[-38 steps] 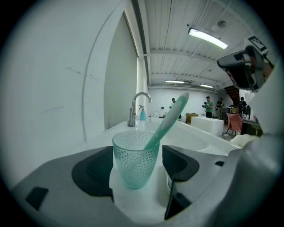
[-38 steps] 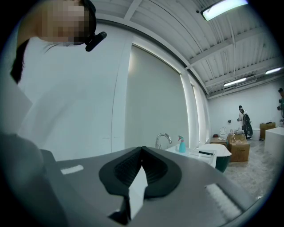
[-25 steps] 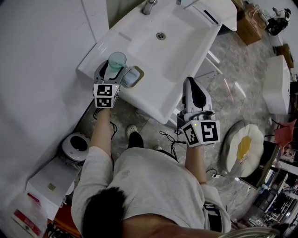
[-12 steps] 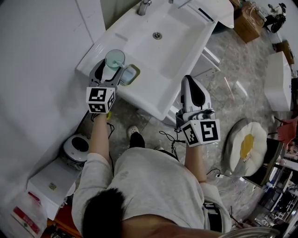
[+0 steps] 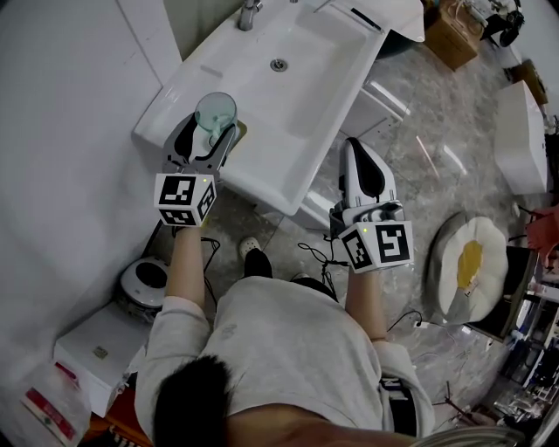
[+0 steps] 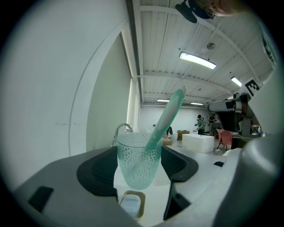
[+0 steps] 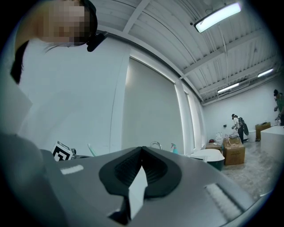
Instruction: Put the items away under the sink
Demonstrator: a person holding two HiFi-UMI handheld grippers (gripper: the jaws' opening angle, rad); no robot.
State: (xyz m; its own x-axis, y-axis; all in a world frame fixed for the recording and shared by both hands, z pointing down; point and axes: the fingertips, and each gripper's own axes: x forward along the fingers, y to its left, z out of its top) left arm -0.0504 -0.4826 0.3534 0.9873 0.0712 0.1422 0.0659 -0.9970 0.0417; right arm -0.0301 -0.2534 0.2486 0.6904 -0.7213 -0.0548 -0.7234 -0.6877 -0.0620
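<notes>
We count two hand-held grippers, one cup, one toothbrush and one soap dish. The left hand-held gripper [image 5: 213, 122] has its jaws clamped on either side of the single pale green dotted cup [image 5: 215, 110], which is at the left corner of the sink's worktop [image 5: 170, 109]. The one green toothbrush [image 6: 166, 117] leans inside the cup. Just below the cup we see the one tan-rimmed soap dish [image 6: 132, 204] on the worktop. The right hand-held gripper [image 5: 357, 153] is off the sink's front edge, its jaws together with nothing between them. The white sink [image 5: 306, 79] has one faucet [image 5: 249, 13] at the back. It stands against a white wall [image 5: 61, 105] on a grey marbled floor [image 5: 419, 122].
</notes>
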